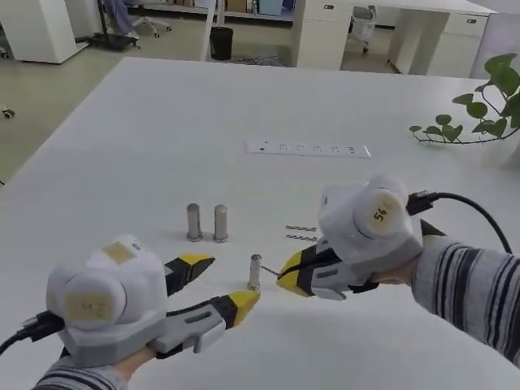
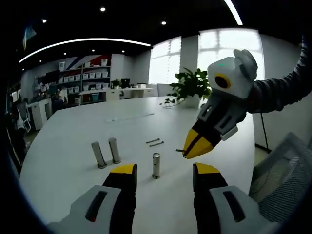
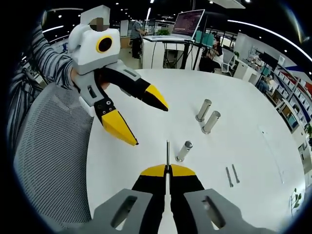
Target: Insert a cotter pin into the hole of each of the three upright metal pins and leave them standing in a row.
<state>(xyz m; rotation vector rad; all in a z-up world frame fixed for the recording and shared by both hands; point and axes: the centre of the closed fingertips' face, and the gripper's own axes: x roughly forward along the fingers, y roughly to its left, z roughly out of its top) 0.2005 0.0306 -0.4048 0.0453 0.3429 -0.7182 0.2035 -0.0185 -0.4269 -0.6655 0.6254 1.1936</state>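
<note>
Right gripper [image 3: 167, 168]: jaws clamped tight on thin silver cotter pin [image 3: 167, 152], tip just beside short upright steel cylinder pin [image 1: 255, 271]. Left gripper [image 1: 230, 280]: jaws spread wide, holding nothing, near-left of that pin. Two matching upright pins [image 1: 194, 222] side by side, far-left. Two spare cotter pins [image 1: 301, 228] lying far-right. White tabletop [image 1: 162, 122] bare out to far edge; white power strip [image 1: 309, 149] well beyond.

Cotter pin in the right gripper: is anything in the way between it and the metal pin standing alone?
Nothing visible. The cotter pin, pinched in the right gripper, points at the lone metal pin across a bare gap. The open left gripper sits on the pin's other side, not in that gap.
</note>
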